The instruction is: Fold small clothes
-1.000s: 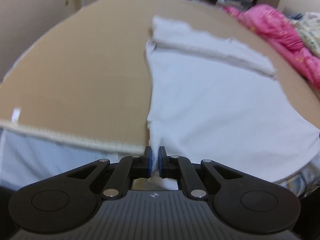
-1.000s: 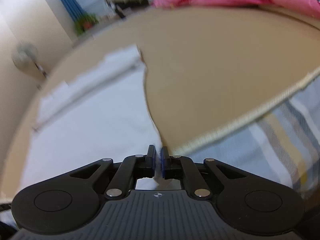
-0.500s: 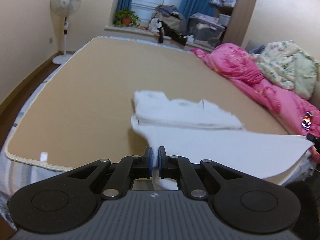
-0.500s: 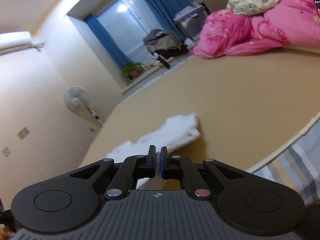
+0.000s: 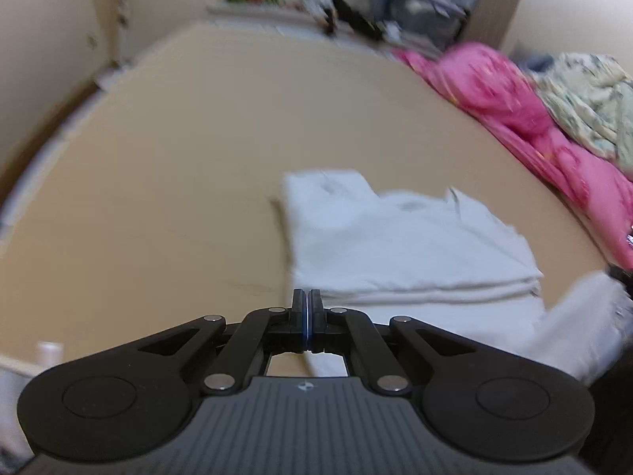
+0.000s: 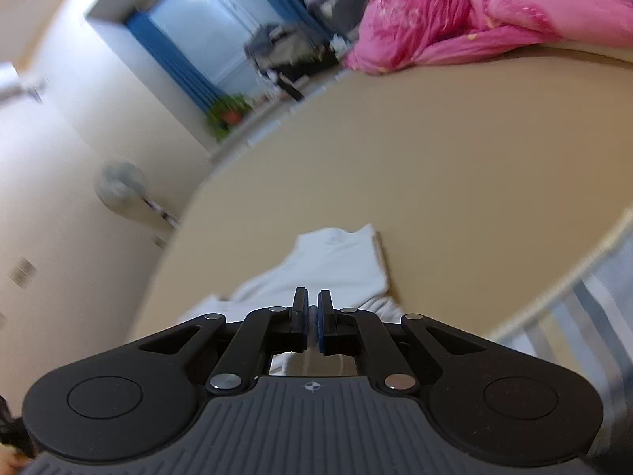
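- Since a second ago, both tools have carried the near hem of the white garment [image 5: 399, 237] up and forward, so that the cloth that lay flat then is now doubled over itself into a stacked fold.
- The garment lies on the tan mattress [image 5: 166, 182], just ahead of both tools and well apart from the pink quilt [image 5: 510, 99] along the bed's far side.
- The left tool [image 5: 307, 301] has its jaws pressed together; white cloth shows under and just behind them, so it looks clamped on the garment's left corner, at the left end of the fold.
- The right tool [image 6: 312, 308] has its jaws a sliver apart, with something pale between the pads; I judge it is pinching the hem, though the gap makes that less sure.
- In the left view a loose flap of the garment hangs raised at the right edge, which is likely the corner that the right tool holds.
- The fold's long axis runs left to right across both views, with one tool at each end.
- The coming move turns on this: the stacked layers lie straight ahead and slightly below, so each tool has to lower its corner onto the far edge evenly.
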Motion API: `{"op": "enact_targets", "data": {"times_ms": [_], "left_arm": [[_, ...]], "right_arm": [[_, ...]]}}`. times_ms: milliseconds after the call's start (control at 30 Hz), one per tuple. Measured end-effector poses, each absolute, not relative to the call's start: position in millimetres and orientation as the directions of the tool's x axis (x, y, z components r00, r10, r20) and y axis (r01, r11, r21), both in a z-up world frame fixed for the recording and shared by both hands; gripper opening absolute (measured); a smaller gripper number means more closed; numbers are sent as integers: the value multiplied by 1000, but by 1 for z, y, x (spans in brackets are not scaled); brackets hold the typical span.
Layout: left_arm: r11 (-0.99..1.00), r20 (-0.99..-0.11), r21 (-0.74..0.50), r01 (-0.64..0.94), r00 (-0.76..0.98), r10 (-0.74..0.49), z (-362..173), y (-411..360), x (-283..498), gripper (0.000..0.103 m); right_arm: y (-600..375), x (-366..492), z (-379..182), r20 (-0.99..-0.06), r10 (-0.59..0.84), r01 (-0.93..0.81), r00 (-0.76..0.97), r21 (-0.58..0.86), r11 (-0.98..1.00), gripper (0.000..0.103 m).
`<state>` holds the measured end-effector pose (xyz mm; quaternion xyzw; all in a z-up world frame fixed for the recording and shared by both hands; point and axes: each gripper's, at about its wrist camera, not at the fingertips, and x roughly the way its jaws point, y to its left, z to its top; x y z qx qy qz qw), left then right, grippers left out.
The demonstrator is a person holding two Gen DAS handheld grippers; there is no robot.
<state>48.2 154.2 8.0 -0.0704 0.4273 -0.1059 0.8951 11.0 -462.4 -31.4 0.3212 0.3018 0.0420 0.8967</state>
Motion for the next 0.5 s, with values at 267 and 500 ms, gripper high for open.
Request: {"op": "enact_targets", "data": {"times_ms": [267,500], "left_arm": [[947,-887,-319,36,341,-311,-76,115,6,17],[965,-943,-260,30,207,-261,-119,82,-36,25]], "right_arm": [[-452,18,-47,-501,254,116,827,596,795,4],[-458,8,-55,-495,254,123,831,608,785,4]]}}
